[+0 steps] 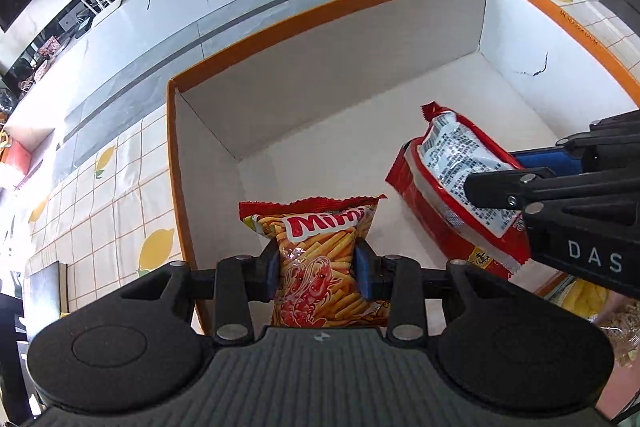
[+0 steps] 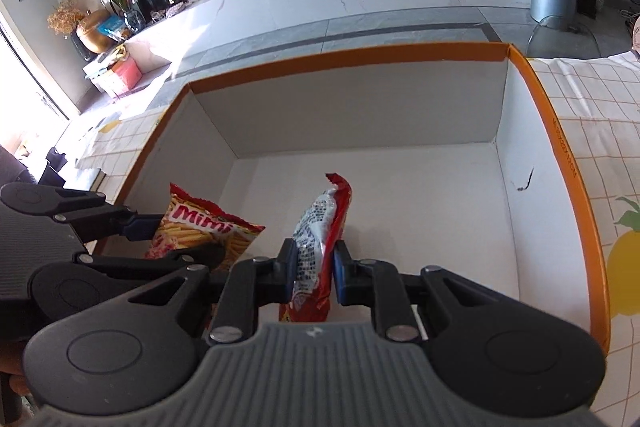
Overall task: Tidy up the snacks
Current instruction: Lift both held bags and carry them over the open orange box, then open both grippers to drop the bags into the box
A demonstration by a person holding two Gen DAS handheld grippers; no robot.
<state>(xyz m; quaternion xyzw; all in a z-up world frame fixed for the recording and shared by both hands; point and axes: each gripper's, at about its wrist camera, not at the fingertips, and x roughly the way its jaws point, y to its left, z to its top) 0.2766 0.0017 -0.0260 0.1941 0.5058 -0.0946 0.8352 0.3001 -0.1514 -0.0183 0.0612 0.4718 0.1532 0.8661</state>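
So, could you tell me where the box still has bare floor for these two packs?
The box floor is bare along the back wall and the right wall. It is crowded near the front left, where the left gripper holds the Mimi pack beside the right gripper with the red pack.

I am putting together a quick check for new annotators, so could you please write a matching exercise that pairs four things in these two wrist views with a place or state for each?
Things:
1. Mimi shrimp-stick bag
2. red packet with white printed back
3. orange-rimmed box
4. lemon-print tablecloth

Places or states:
A. spread beneath the box
B. clamped in the left gripper
C. open, white inside, a dark scuff on one wall
D. clamped in the right gripper

Pairs: 1-B, 2-D, 3-C, 4-A
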